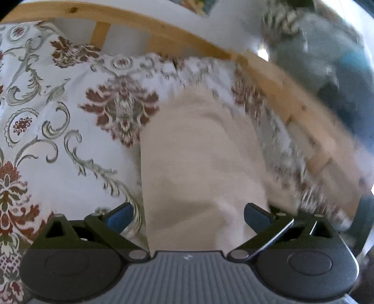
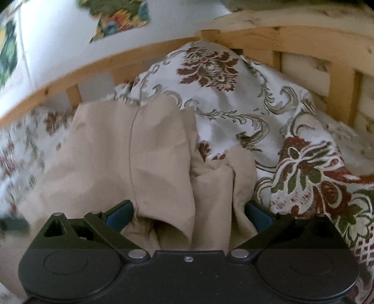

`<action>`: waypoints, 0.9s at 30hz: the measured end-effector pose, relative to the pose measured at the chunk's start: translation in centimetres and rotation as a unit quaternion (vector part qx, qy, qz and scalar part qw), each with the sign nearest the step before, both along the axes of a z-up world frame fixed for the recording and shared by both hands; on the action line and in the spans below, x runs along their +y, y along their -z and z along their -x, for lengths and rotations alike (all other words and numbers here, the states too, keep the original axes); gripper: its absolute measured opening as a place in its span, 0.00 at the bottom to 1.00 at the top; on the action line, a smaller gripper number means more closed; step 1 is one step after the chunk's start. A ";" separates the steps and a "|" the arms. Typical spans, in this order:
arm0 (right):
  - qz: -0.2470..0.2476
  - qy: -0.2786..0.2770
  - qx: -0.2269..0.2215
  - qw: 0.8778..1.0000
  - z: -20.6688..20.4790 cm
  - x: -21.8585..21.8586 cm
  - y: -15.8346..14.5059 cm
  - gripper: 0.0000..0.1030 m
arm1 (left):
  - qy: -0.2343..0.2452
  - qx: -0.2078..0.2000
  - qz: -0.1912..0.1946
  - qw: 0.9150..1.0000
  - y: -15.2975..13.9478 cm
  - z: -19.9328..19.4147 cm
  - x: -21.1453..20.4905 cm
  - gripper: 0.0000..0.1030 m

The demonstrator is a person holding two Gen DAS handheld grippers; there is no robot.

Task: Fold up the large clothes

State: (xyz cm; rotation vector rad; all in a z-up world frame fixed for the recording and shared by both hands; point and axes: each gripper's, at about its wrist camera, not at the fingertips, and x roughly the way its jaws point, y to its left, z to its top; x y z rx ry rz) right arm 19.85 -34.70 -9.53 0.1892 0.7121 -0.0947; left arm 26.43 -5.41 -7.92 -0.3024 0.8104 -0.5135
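A beige garment (image 1: 198,152) lies on a floral bedspread (image 1: 58,105). In the left wrist view one long fold of it runs away from me between the jaws of my left gripper (image 1: 189,210), which stand wide open; the left pad is apart from the cloth. In the right wrist view the garment (image 2: 140,152) is bunched into loose folds, with a seam down its flat left part. My right gripper (image 2: 189,210) is open wide with the bunched cloth between its jaws. Cloth partly covers its right pad (image 2: 257,215).
A wooden slatted bed frame (image 1: 163,35) (image 2: 303,35) borders the far side of the bedspread (image 2: 233,100). A blurred blue-grey shape (image 1: 327,58) sits beyond the frame at the upper right. Floral pictures (image 2: 121,16) hang on the white wall.
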 end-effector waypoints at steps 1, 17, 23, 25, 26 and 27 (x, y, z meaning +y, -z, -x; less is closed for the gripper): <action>0.012 -0.003 0.002 1.000 0.0 0.3 0.1 0.98 | -0.001 0.004 0.006 1.000 -0.1 -0.6 0.3 0.99; -0.016 0.029 -0.009 0.999 0.2 0.8 0.6 0.95 | 0.012 0.161 0.084 0.983 4.3 -7.9 0.0 0.80; -0.025 0.037 -0.013 0.999 0.7 0.9 0.4 0.69 | 0.010 0.106 0.015 0.994 1.3 -5.9 -1.7 0.57; -0.025 0.040 -0.017 0.999 0.9 1.0 0.3 0.59 | 0.018 0.070 -0.015 0.997 0.0 -4.9 -2.6 0.49; -0.027 0.042 -0.023 0.999 1.1 1.0 0.2 0.48 | 0.023 0.051 -0.031 0.998 -0.6 -4.3 -3.1 0.48; -0.031 0.043 -0.029 0.998 1.3 1.0 0.0 0.44 | 0.026 0.034 -0.045 0.998 -1.4 -3.7 -3.5 0.45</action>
